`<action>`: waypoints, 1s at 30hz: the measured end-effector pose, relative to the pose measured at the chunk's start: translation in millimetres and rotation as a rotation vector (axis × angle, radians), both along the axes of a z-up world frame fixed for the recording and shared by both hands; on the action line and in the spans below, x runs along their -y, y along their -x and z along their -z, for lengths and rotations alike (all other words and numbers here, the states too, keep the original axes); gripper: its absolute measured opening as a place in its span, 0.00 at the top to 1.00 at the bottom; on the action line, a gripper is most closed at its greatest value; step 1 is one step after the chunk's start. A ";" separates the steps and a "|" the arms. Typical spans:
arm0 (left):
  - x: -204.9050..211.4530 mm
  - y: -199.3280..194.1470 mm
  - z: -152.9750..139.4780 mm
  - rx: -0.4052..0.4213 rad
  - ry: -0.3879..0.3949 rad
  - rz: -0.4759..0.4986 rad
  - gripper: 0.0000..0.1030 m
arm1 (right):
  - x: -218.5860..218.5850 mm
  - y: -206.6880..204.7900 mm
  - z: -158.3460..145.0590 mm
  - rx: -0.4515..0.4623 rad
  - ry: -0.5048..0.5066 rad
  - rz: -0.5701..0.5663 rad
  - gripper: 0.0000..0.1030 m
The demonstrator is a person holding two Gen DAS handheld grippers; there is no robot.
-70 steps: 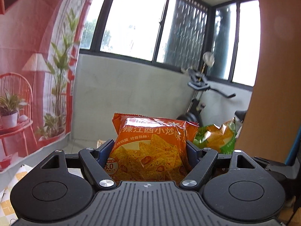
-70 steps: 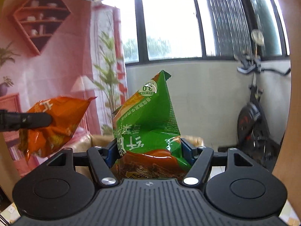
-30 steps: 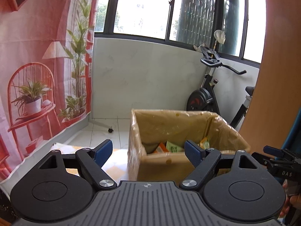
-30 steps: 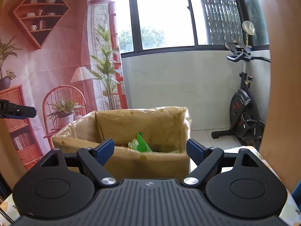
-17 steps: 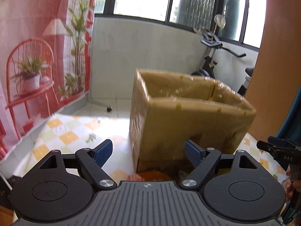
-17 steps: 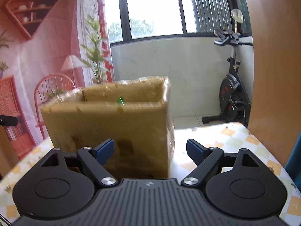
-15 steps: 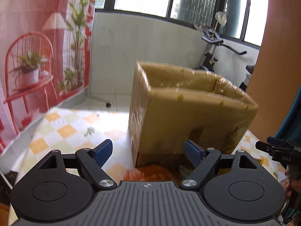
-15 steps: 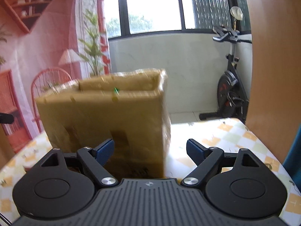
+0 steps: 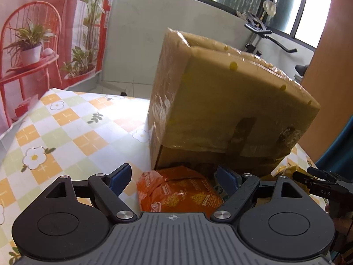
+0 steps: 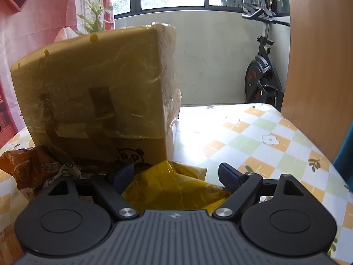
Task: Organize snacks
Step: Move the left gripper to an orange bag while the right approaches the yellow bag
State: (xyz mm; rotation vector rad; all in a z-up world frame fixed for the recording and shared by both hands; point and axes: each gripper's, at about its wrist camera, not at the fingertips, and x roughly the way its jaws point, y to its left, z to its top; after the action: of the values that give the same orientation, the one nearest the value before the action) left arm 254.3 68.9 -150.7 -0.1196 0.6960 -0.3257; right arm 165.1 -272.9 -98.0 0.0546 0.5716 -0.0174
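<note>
A tall cardboard box (image 9: 225,101) wrapped in clear tape stands on the checked tablecloth; the right wrist view shows its other front corner, cardboard box (image 10: 94,92). An orange snack bag (image 9: 178,192) lies on the cloth at the box's foot, between the open jaws of my left gripper (image 9: 174,174), whose pads do not touch it. My right gripper (image 10: 176,173) is open over a yellow snack bag (image 10: 174,187) lying by the box's right corner, pads clear of it. The box's inside is hidden from both views.
A brown snack bag (image 10: 28,167) and crumpled wrappers lie at the box's left foot. The other gripper's tip (image 9: 320,181) shows at the right. A wooden panel (image 10: 320,66) stands to the right, an exercise bike (image 10: 262,75) behind the table (image 9: 66,128).
Both grippers have sunk from above the box's rim to its foot; the box's inside has gone out of view and the orange and yellow bags have come between the jaws. Earlier bags were released.
</note>
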 end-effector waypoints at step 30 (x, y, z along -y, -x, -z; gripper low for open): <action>14.1 -6.6 46.3 -0.114 -0.010 0.023 0.05 | 4.6 9.0 25.5 0.002 -0.141 0.010 0.11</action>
State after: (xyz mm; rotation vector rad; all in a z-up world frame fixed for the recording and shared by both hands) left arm 260.9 54.8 -197.0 -0.1213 0.8124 -0.3390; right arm 156.1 -277.6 -123.5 0.1949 0.5697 0.0134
